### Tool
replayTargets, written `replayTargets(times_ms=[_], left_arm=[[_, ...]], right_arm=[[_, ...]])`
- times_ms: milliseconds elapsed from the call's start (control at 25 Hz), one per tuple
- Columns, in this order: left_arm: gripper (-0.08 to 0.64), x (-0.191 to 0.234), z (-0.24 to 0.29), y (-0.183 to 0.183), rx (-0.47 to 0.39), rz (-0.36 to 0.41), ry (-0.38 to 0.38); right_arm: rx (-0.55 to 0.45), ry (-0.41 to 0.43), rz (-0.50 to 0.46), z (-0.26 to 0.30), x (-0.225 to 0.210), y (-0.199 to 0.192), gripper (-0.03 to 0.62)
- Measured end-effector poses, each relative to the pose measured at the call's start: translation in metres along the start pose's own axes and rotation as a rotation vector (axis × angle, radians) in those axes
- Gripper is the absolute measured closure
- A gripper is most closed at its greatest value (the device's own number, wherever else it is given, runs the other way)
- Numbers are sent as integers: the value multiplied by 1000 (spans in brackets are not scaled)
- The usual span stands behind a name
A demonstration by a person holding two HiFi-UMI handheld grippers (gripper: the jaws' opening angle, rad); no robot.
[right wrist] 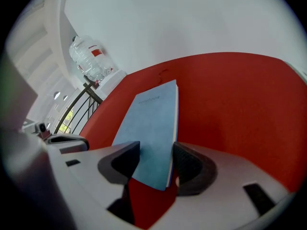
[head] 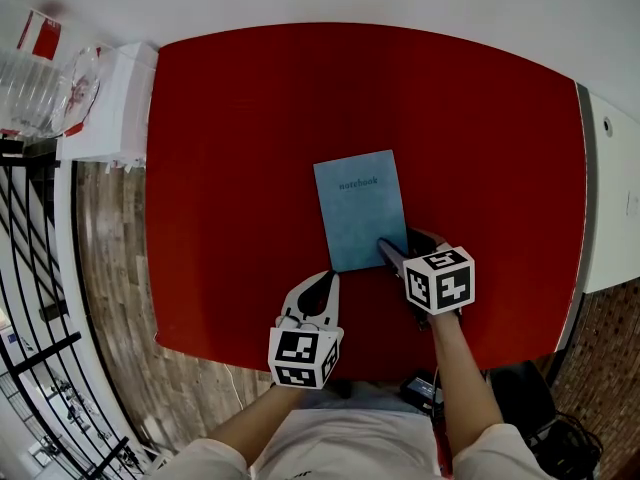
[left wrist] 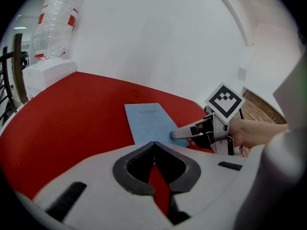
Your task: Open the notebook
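Notebook (head: 360,210): closed, blue cover up, laid flat near the middle of the red table (head: 230,138). Right gripper (head: 396,244): jaws spread, with the notebook's near right corner framed between them and no pad seen pressing on it. Left gripper (head: 329,278): jaws pressed together with nothing between them, held just beside the notebook's near left corner. 1 clear water bottle (head: 40,88) is shown at far left, off the table.
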State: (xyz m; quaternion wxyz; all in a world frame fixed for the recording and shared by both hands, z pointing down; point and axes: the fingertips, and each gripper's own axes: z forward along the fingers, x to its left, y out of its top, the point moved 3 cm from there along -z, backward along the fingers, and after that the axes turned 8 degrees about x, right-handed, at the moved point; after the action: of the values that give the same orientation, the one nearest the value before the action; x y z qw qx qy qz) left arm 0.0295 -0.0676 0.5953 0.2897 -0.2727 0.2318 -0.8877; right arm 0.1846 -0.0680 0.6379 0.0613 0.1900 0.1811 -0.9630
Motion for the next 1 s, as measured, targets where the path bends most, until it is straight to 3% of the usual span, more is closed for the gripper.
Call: replayTargets(times_ms=[160, 280, 640, 1000], left_arm=[[552, 0, -1, -3, 9, -10, -1], [552, -1, -1, -5, 8, -14, 0], [552, -1, -2, -8, 11, -24, 1], [552, -3, -7, -10, -8, -36, 3]], right_arm=[[-10, -16, 23, -5, -7, 0, 497], [-23, 2, 41, -10, -8, 1, 538], [-49, 89, 102, -18, -5, 3, 569], [-114, 64, 8, -49, 29, 17, 578]])
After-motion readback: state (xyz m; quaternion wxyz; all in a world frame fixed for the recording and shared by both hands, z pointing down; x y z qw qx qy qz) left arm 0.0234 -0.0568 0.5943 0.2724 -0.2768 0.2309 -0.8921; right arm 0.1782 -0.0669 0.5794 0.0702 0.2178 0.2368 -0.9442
